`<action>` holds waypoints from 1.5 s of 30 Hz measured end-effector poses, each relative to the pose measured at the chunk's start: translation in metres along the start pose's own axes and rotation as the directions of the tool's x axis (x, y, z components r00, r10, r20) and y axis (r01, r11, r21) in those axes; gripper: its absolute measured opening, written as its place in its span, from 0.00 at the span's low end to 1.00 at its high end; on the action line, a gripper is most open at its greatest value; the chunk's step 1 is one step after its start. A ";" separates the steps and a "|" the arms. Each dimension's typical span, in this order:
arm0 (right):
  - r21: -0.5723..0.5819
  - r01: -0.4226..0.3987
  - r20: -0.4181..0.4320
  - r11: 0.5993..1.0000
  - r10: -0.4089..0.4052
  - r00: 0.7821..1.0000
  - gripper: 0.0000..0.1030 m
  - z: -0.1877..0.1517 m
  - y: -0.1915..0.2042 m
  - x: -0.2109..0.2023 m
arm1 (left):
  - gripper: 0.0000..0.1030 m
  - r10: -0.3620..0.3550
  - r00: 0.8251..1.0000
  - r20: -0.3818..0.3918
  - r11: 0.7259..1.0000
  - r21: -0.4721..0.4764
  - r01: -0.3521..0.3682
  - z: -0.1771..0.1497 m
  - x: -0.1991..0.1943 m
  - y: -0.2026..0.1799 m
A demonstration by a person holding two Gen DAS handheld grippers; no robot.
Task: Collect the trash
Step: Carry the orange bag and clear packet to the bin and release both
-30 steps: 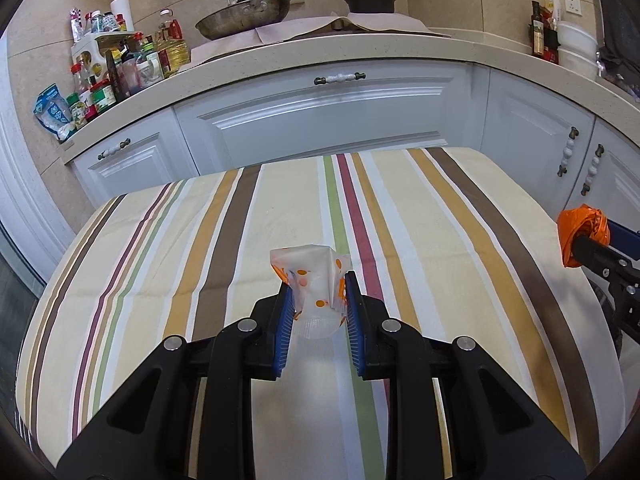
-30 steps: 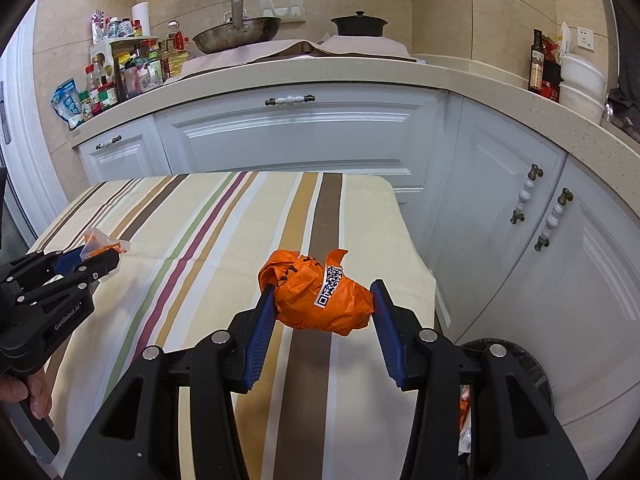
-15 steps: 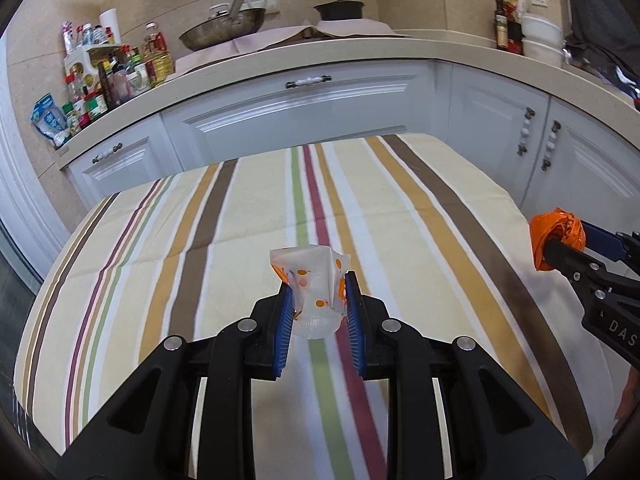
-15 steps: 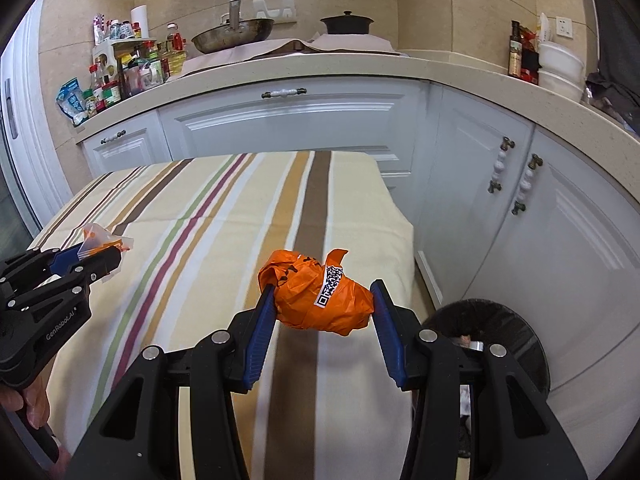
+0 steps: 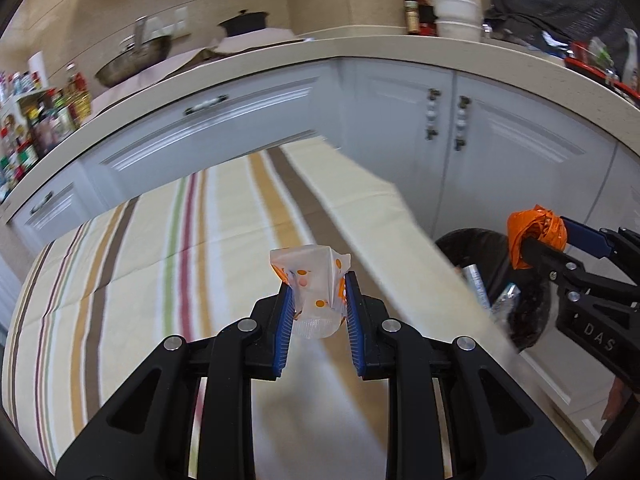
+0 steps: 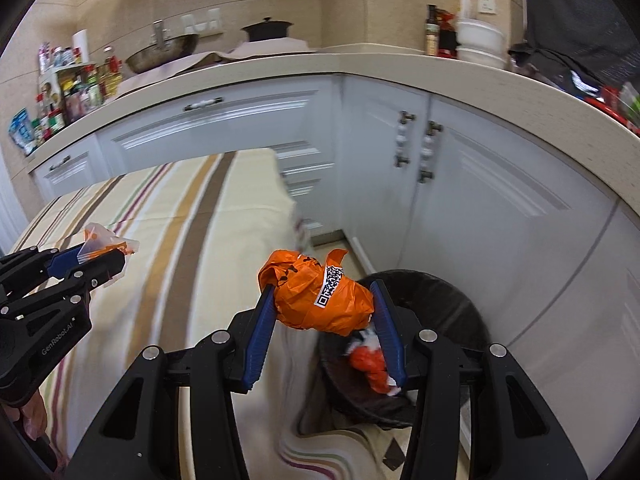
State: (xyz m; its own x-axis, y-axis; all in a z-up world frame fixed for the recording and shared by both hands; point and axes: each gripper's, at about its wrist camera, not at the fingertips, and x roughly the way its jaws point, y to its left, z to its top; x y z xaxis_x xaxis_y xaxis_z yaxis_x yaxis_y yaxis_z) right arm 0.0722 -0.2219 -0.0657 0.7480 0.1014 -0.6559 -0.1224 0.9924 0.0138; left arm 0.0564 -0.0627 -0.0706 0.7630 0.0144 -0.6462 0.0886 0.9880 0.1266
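Jaws on both sides are clamped on trash, the right gripper (image 6: 324, 304) squeezing a crumpled orange wrapper (image 6: 320, 298) over the bin (image 6: 460, 300), the left gripper (image 5: 318, 304) pinching a spotted clear wrapper (image 5: 312, 276) above the table (image 5: 140, 240); both look light, soft and best gripped mid-bunch.

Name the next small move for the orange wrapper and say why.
Probably carry the right hand-held gripper a little farther over the black bin, then open. It is shut on the orange wrapper, which hangs at the bin's near rim beside the table edge.
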 end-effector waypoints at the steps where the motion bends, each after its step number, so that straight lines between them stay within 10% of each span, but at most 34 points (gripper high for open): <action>1: 0.008 0.016 0.000 1.000 -0.016 1.000 0.46 0.000 -0.006 0.000 | 0.23 -0.015 1.000 0.007 1.000 0.013 0.015 0.005 0.001 -0.009; 13: 0.125 0.134 -0.030 0.983 -0.131 0.991 0.46 -0.007 -0.086 0.017 | 0.24 -0.131 0.991 0.032 0.981 0.149 0.125 0.044 0.035 -0.111; 19: 0.163 0.166 -0.042 0.973 -0.161 0.986 0.60 -0.007 -0.111 0.039 | 0.41 -0.132 0.991 0.009 0.978 0.166 0.128 0.057 0.064 -0.142; 45: 0.198 0.174 0.046 0.965 -0.187 0.981 0.67 -0.005 -0.091 -0.025 | 0.71 -0.156 0.984 0.089 0.984 0.096 0.147 0.048 0.010 -0.107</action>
State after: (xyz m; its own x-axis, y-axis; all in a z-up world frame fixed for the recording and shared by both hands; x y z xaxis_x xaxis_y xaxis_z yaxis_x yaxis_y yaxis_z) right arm 0.0612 -0.3154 -0.0541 0.7869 -0.0827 -0.6115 0.1414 0.9888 0.0482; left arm 0.0854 -0.1758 -0.0540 0.7939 -0.1536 -0.5883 0.2611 0.9599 0.1016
